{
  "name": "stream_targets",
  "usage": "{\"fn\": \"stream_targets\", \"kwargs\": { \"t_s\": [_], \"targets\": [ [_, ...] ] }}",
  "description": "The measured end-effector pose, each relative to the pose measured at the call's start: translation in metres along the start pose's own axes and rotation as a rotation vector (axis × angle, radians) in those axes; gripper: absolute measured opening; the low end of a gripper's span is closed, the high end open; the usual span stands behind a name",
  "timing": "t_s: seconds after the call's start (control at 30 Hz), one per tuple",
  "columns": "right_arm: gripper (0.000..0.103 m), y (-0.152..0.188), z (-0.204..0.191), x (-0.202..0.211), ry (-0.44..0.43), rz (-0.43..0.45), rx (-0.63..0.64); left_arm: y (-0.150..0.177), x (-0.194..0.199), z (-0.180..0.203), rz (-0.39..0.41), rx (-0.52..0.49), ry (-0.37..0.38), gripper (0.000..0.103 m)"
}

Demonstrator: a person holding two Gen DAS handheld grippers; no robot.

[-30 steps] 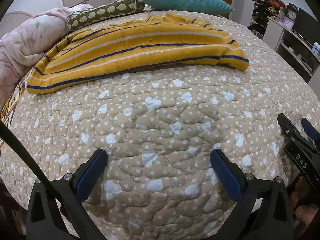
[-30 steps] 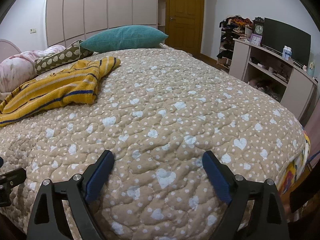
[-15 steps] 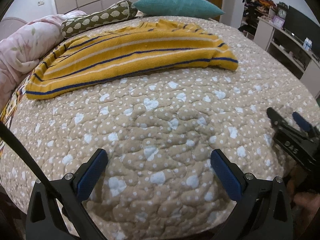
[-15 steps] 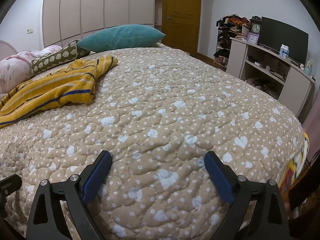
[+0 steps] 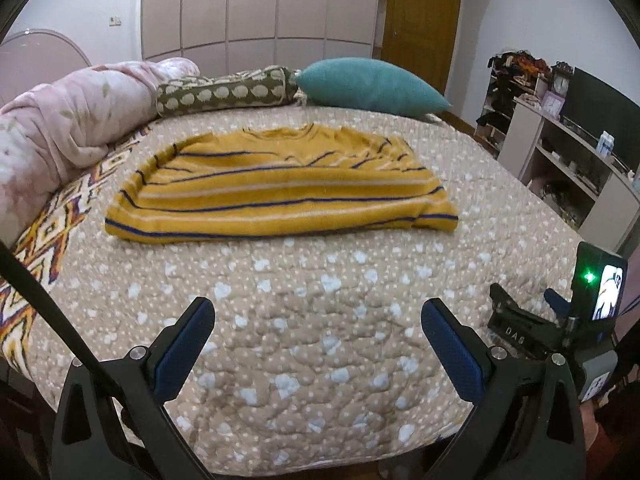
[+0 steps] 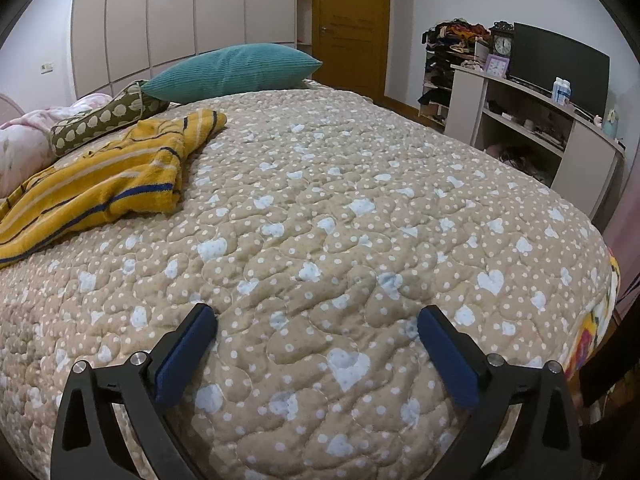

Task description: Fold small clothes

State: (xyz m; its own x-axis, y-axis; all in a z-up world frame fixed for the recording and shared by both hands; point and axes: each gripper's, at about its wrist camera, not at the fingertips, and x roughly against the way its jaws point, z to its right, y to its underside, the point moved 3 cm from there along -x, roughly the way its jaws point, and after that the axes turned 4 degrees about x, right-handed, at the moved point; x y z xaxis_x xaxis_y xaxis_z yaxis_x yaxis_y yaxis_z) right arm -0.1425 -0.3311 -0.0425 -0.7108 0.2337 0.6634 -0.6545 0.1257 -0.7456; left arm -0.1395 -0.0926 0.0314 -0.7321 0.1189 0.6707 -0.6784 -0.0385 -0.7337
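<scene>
Ahead, folded striped shirt [image 5: 280,196], perhaps well clear of quilt [image 5: 320,320] edges

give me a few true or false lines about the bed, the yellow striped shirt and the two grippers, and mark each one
1. The yellow striped shirt lies on the bed. True.
2. The left gripper is clamped on the shirt. False: its jaws stand open over bare quilt.
3. A teal pillow sits at the far end of the bed. True.
4. The right gripper holds a sock. False: its jaws are open and hold nothing.
5. The shirt is folded into a small square. False: it lies spread wide.
</scene>
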Motion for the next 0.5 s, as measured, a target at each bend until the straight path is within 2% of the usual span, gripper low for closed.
{"fn": "stream_targets", "kwargs": {
  "t_s": [0.5],
  "targets": [
    [0.103,0.008,0.000,0.005,-0.004,0.043,0.016,0.013,-0.003,-0.001,0.012,0.003,0.003,0.103]
  ]
}}
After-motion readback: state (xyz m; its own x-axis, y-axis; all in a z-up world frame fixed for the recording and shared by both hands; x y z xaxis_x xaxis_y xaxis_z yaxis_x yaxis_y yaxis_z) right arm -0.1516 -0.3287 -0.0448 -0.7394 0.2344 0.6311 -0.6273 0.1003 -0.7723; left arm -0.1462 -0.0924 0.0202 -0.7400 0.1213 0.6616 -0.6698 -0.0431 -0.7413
